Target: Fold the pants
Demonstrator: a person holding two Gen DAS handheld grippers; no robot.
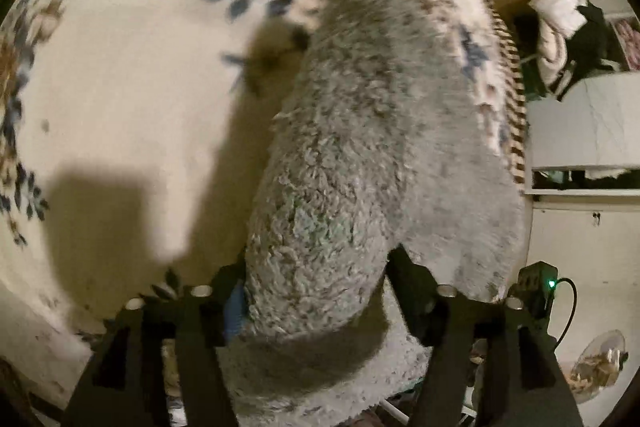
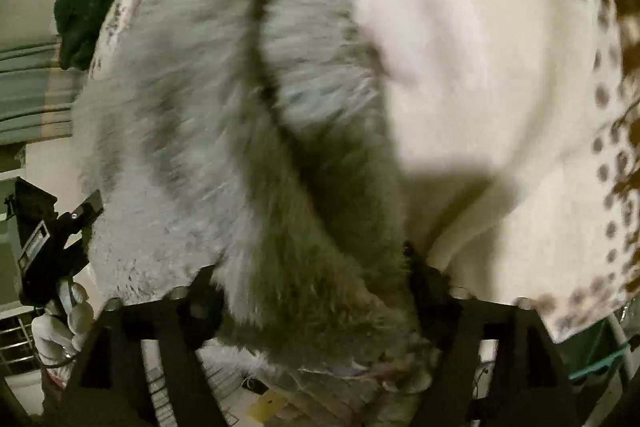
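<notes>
With thick grey fleece pants (image 1: 360,147) bunched between both my wide-spread left jaws (image 1: 316,279) and right jaws (image 2: 312,279) above the bed (image 1: 120,67), I judge the fluffy cloth may slip free, spoiling the fold.

floral bedspread (image 1: 120,67) (dim room)

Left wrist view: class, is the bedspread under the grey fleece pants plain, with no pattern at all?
No, the bedspread under the grey fleece pants carries blue and brown floral prints.
</notes>
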